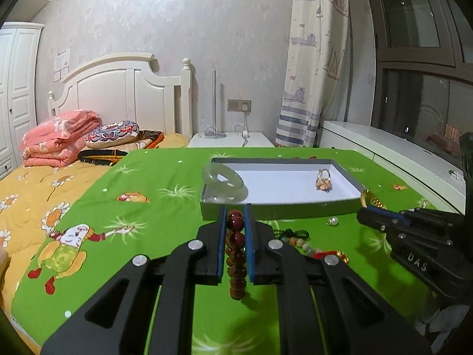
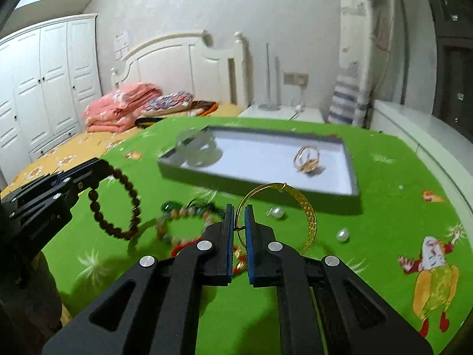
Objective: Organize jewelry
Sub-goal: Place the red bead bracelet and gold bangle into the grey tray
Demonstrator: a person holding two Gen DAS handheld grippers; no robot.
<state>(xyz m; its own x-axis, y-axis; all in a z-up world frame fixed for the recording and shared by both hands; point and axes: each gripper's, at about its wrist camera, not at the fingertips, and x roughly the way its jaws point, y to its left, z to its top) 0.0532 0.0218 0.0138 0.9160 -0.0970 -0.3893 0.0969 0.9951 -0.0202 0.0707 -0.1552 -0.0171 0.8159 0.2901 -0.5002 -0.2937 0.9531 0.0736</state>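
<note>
My left gripper (image 1: 235, 210) is shut on a dark red bead bracelet (image 1: 236, 238), which hangs edge-on between the blue pads above the green cloth (image 1: 153, 177). In the right wrist view the same bracelet (image 2: 115, 204) dangles as a loop from the left gripper (image 2: 103, 168). My right gripper (image 2: 239, 217) is shut on a thin gold bangle (image 2: 309, 216), lifted just in front of the grey tray (image 2: 207, 175). The tray (image 1: 280, 207) holds a pale jade bangle (image 1: 224, 182) leaning at its left corner and a gold ring (image 1: 323, 180). The right gripper (image 1: 363, 213) shows at the right edge.
Loose on the cloth lie two pearls (image 2: 276, 213) (image 2: 343, 234), a multicoloured bead bracelet (image 2: 183, 222) and a red cord with gold charms (image 2: 239, 259). A bed with folded bedding (image 1: 59, 136) sits left of the table; a white nightstand (image 1: 230, 139) stands behind.
</note>
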